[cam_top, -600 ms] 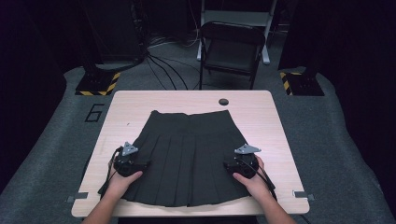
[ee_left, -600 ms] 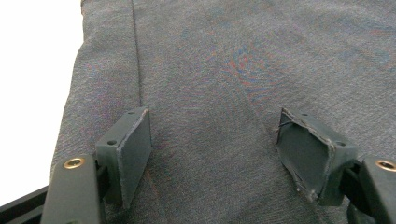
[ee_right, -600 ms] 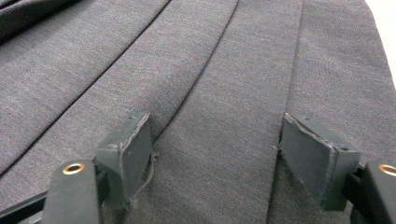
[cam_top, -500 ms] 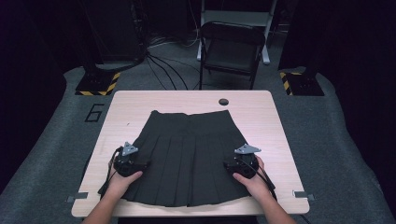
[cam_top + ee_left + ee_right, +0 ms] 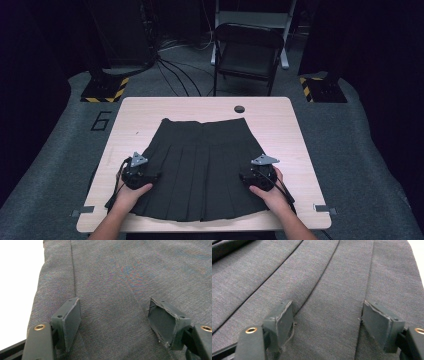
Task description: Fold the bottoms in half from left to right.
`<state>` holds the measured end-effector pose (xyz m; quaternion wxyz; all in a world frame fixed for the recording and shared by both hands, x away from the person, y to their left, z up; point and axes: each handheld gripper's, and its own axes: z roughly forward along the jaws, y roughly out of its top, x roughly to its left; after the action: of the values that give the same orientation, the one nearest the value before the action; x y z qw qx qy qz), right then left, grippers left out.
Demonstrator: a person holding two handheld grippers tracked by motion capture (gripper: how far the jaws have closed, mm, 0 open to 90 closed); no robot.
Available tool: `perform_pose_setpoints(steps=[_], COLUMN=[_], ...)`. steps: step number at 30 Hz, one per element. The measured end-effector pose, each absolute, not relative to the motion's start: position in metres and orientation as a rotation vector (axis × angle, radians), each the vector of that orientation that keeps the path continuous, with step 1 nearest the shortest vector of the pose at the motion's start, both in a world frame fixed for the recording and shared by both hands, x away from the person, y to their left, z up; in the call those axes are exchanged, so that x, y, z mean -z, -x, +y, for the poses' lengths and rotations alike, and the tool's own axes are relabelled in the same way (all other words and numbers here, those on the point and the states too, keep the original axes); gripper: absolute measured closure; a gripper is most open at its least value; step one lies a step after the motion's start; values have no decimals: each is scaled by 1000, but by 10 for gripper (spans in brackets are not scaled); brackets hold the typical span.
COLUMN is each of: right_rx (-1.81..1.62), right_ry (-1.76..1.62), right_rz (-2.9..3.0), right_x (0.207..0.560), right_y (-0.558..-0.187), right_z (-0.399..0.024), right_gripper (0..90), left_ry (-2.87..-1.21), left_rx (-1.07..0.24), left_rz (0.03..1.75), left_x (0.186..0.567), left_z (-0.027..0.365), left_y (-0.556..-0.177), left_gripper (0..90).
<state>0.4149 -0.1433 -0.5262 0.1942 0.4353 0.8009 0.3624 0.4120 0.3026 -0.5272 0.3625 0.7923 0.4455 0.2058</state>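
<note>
Black pleated skirt [image 5: 202, 167] flat at table [image 5: 295, 130] centre, hem at near edge. Left gripper [image 5: 141, 176] and right gripper [image 5: 248, 177] over skirt's side edges, jaws spread, nothing pinched. No shift since 0.6 s ago: pause before grasp, likely.

Dark pleated skirt [image 5: 202, 167] lies flat on table [image 5: 295, 135]

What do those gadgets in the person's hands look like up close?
Each tool, the left tool and the right tool, is a compact black body topped by a grey three-cornered plate, with a black cable trailing back. Its two black arms carry brass-coloured screw holes and end in flat, rectangular dark pads with worn edges. The forearms are bare, with no sleeves.
</note>
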Motion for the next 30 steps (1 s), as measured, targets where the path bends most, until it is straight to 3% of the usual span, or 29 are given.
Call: perform_pose_setpoints(steps=[10,16,30], right_rx=[-986,-941,-941], right_ry=[-1222,-1218,-1328], right_rz=[2253,2298,2211], right_x=[524,511,507], right_y=[-414,-413,-426], right_z=[-144,-145,-184], right_gripper=[281,325,286], left_ry=[-2016,-1985,-1872], left_rx=[-478,-420,-447], left_rz=[1182,1246,1286], left_x=[524,517,501], left_z=[304,311,331], left_y=[-411,-410,-412], left_gripper=[281,341,348])
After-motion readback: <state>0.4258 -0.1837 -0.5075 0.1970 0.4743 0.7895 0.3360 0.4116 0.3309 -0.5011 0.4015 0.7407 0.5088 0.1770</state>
